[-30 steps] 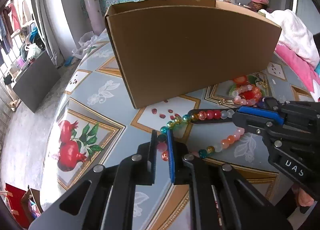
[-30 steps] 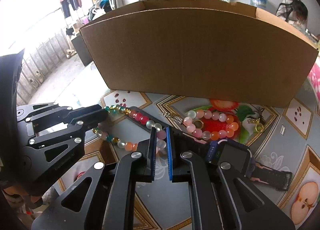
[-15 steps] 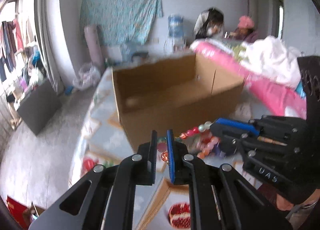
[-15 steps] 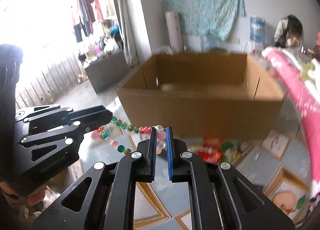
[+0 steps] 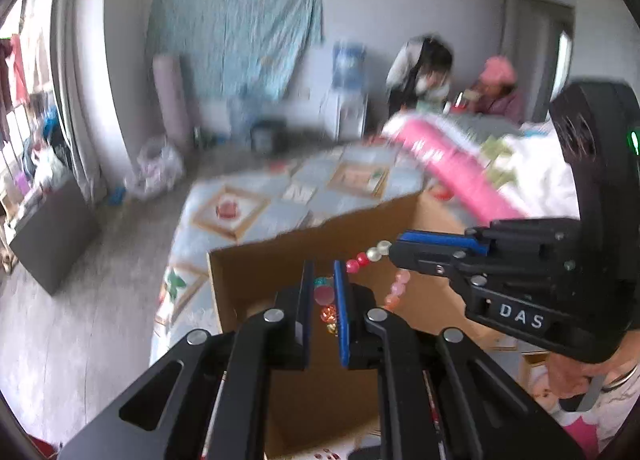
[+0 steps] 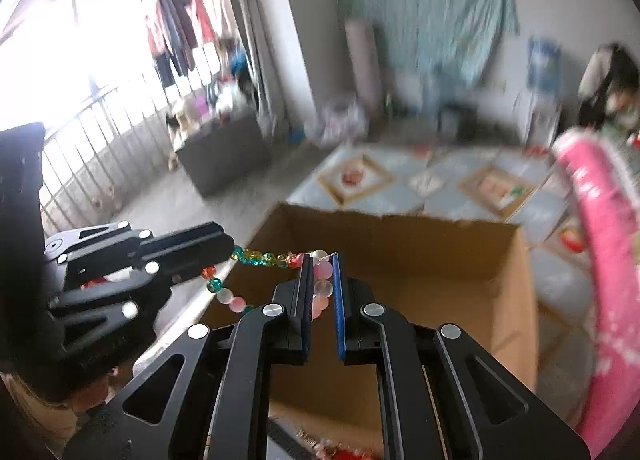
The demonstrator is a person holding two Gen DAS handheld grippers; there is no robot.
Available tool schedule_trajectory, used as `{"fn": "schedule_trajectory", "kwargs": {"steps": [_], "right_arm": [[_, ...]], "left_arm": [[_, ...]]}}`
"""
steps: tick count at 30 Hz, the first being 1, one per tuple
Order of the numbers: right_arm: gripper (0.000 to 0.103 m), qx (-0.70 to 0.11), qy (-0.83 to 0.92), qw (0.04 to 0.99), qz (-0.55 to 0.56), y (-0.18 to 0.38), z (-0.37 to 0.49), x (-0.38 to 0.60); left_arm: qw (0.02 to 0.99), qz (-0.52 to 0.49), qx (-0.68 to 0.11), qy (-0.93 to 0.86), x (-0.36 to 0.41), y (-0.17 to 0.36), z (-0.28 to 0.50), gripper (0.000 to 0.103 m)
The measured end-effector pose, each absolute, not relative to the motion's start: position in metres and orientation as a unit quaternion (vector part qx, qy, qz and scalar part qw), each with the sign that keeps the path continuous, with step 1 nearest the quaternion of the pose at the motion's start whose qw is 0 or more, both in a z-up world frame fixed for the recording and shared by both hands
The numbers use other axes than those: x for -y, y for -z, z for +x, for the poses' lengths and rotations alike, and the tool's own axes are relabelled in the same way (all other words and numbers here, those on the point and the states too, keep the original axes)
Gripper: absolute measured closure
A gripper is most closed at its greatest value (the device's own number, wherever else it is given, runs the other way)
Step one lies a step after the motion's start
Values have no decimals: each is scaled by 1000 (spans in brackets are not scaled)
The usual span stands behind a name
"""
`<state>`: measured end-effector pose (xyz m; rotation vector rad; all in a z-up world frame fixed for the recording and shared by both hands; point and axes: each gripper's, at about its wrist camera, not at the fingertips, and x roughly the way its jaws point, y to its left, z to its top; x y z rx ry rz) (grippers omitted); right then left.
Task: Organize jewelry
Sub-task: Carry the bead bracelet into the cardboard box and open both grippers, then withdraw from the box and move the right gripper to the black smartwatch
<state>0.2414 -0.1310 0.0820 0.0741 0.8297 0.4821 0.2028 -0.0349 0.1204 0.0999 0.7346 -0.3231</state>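
Hanging in the air above the open cardboard box [image 6: 420,284], the bead necklace [image 6: 260,258] is strung between the two grippers, each of which pinches one part of it. The left gripper [image 5: 322,288] has its jaws drawn close on a pink bead, with an orange and a teal bead showing in the narrow gap; from there the strand runs up and to the right through red and pearl beads to the tip of the right gripper [image 6: 322,280]. In the right wrist view that gripper clamps pale pink beads between its blue pads, and a green and yellow stretch leads left to the other tool, while a second length sags below in a loop of teal, white and pink beads. The box stands on a patterned tablecloth [image 6: 400,187].
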Motion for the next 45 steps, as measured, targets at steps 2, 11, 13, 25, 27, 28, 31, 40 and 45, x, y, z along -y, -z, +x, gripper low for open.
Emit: {"fn": "schedule_trajectory", "kwargs": {"steps": [2,11,13,25,27,28,31,40,45], "right_arm": [[95,-451,-242,858,42,-61,275,127],[95,-565,-257,781,71,-4,350,101],[90,-578,-255,770,94,2,358,102],[62,-453,-234,848,143,-80,295,170],[55,-412,-234,869,143,-97,267,184],[52,-396,-236,876,142,-103,253,190],[48,-346,-253,891,147,-114,187,208],[48,-399,-198,879,168,-11,89,211],[48,-449,-145,871,137,30,90,201]], "left_arm": [[905,58,-396,144,38,-101,230,94],[864,107,-479,111,41,-44,293,93],[862,114,-483,102,41,-40,299,93],[920,83,-366,118,19,-109,233,52],[931,73,-334,126,10,-126,203,43],[937,69,-317,130,4,-133,184,38],[945,60,-291,139,-10,-140,139,29],[910,36,-392,130,-23,-42,55,25],[892,34,-431,134,-3,3,61,30]]}}
